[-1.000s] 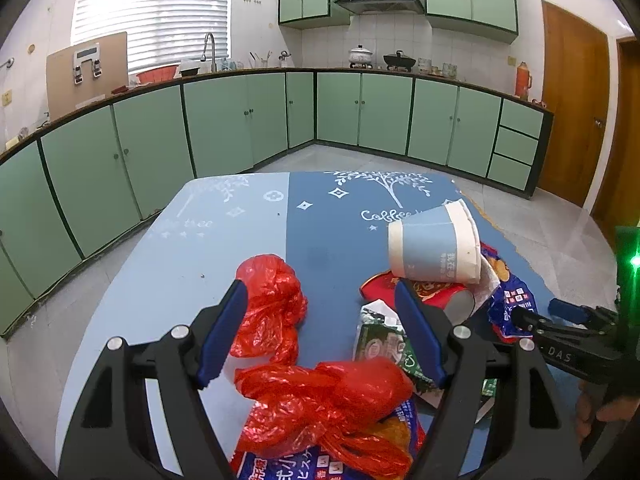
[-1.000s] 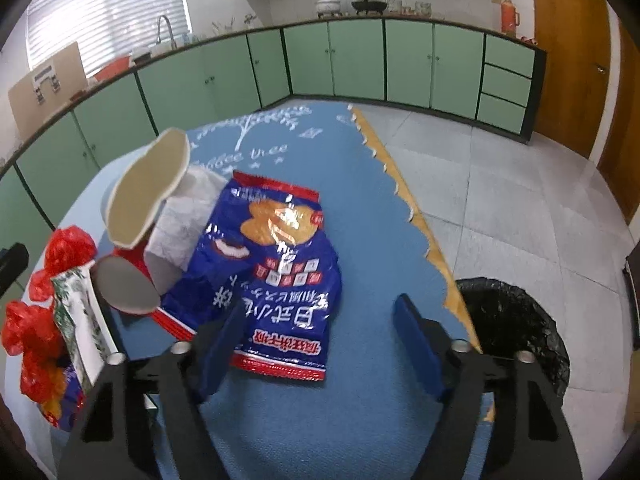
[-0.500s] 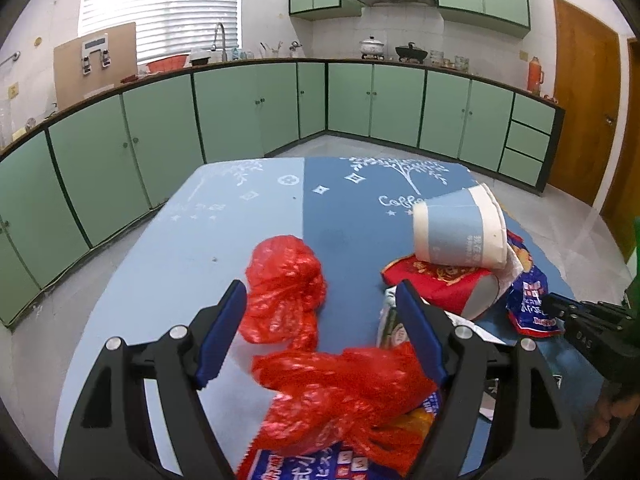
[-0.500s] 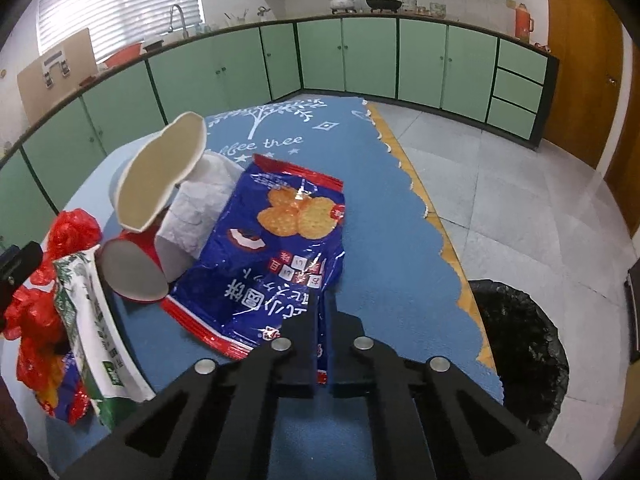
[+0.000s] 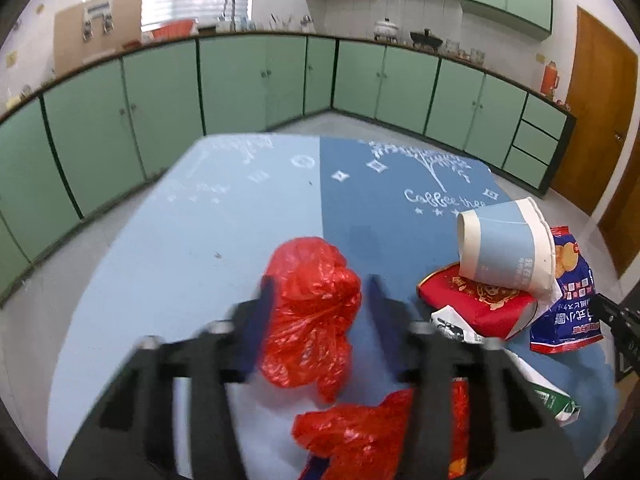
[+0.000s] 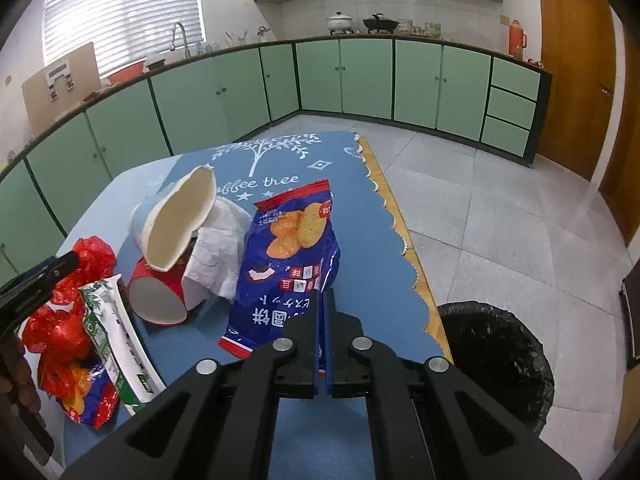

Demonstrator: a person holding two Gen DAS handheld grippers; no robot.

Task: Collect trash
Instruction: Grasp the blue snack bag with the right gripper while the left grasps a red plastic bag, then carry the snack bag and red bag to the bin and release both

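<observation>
My right gripper [image 6: 322, 300] is shut on the near edge of a blue cracker bag [image 6: 289, 256], lifting it off the blue table [image 6: 360, 208]. My left gripper [image 5: 320, 300] is blurred, its fingers partly closed around a crumpled red plastic bag [image 5: 316, 312]; they do not clearly pinch it. A light-blue paper cup [image 5: 504, 246] lies tipped on a red cup [image 5: 476, 304]. In the right wrist view the blue cup [image 6: 176, 220], red cup [image 6: 160, 296] and white tissue [image 6: 216, 256] lie left of the bag.
A black-lined trash bin [image 6: 496, 356] stands on the floor right of the table. A green-white wrapper [image 6: 112, 336] and another red bag [image 5: 376, 432] over a blue snack bag lie at the near edge. Green cabinets [image 5: 260, 80] line the walls.
My right gripper closed on the blue cracker bag and raised it. My left gripper moved forward onto the red plastic bag and its fingers have narrowed around it.
</observation>
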